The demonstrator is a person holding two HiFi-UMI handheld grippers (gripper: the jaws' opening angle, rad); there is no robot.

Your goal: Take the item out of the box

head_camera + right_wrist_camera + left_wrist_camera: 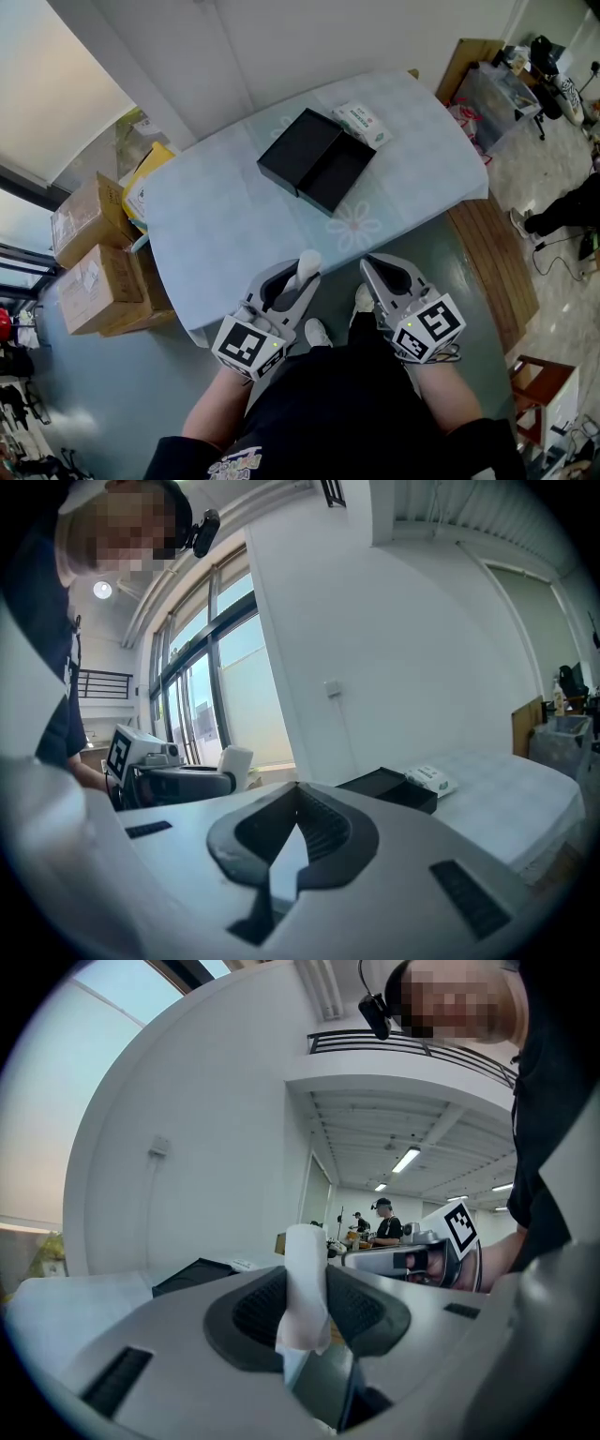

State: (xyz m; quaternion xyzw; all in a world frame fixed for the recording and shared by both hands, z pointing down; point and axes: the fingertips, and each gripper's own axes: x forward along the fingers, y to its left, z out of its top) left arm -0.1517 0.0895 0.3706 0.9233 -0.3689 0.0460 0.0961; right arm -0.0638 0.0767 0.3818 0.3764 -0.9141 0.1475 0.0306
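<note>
Though the white packet (362, 123) carries green print on its top face, the writing is too small to read. It lies on the surface (216, 225), touching or just beside the black box (317, 159) at the box's 1 o'clock. The box lies open in two shallow halves side by side, and both halves look dark inside.

The task's item, a white roll (305, 1274), is out of the box. It stands upright, pinched between the pads of the left gripper (302, 279), which is clamped on it near the surface's 6 o'clock edge. The right gripper (373, 267) sits just beside it at 3 o'clock, its jaws brought together at the tips with nothing between them. Each gripper carries a marker cube (248, 345) with black-and-white squares and no words.

A pale blue cloth with a faint flower pattern (354, 225) covers the surface, and a bare stretch of it lies between the grippers and the box at 12 o'clock. Cardboard boxes (89, 253) with unreadable labels are stacked on the floor at 9 o'clock. A wooden platform (492, 262) lies at 3 o'clock, and a clear crate (497, 94) stands at 2 o'clock. In the left gripper view, people (384, 1224) stand far back in the room.
</note>
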